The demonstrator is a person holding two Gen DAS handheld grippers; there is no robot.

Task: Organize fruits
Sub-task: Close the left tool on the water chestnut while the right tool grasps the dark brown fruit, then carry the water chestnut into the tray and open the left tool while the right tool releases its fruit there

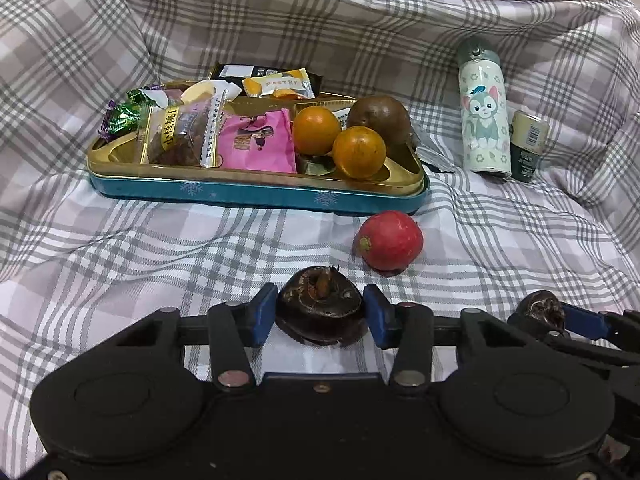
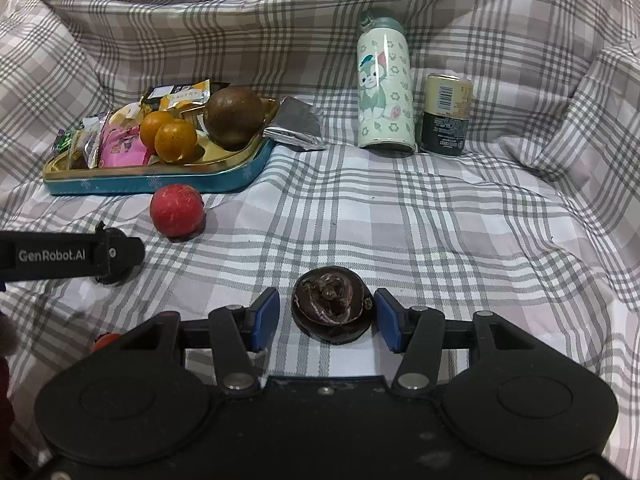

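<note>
A dark brown water chestnut (image 1: pixel 322 306) lies on the checked cloth between the blue pads of my left gripper (image 1: pixel 320 312); the pads touch its sides. A second dark chestnut (image 2: pixel 332 304) lies between the pads of my right gripper (image 2: pixel 326 316), with small gaps on both sides. A red round fruit (image 1: pixel 390 246) (image 2: pixel 176 210) lies on the cloth in front of the teal tin tray (image 1: pixel 256 194) (image 2: pixel 140 184). The tray holds two oranges (image 1: pixel 340 142) (image 2: pixel 168 136) and a brown round fruit (image 1: pixel 378 118) (image 2: pixel 234 116) at its right end.
Snack packets (image 1: pixel 200 128) fill the tray's left part. A cartoon-cat bottle (image 1: pixel 484 112) (image 2: pixel 384 88) and a small can (image 1: pixel 528 146) (image 2: pixel 446 114) stand at the back right. A silver packet (image 2: pixel 296 124) lies beside the tray. Raised cloth folds surround the area.
</note>
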